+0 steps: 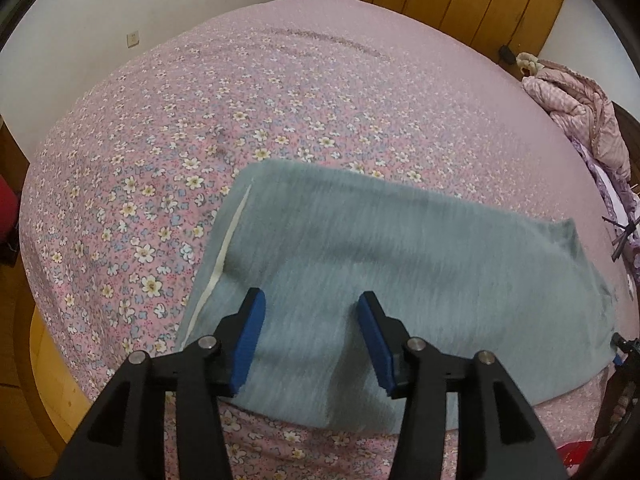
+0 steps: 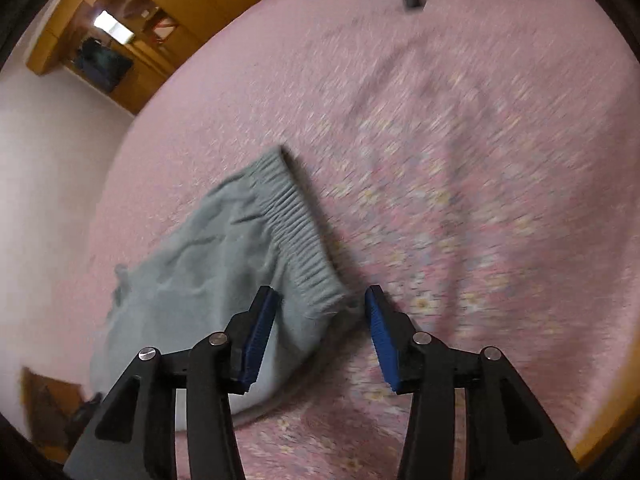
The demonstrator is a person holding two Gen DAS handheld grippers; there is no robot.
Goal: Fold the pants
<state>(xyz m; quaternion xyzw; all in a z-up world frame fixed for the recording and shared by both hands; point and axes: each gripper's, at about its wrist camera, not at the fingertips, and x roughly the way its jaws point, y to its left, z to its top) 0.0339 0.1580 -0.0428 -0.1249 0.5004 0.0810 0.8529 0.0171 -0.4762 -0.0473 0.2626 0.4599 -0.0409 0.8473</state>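
— So, where are the pants right now?

— Your grey pants lie flat on the bed, near its front edge, on a pink sheet printed with small flowers. They look already doubled, probably leg over leg, so the cloth is a broad slab. A pale stripe runs down the left edge.

— And my left gripper?

— You hold it just above the grey cloth, jaws spread wide, clasping nothing. It sits over the near end, likely ready to pinch there for the next fold.

— The right gripper?

— Also spread apart and empty. It points at the ribbed waistband, whose near corner falls between the blue pads. That corner seems the natural grab point; lifting both ends together would keep the fold square. The right view is blurred, so I cannot tell whether a pad touches the fabric
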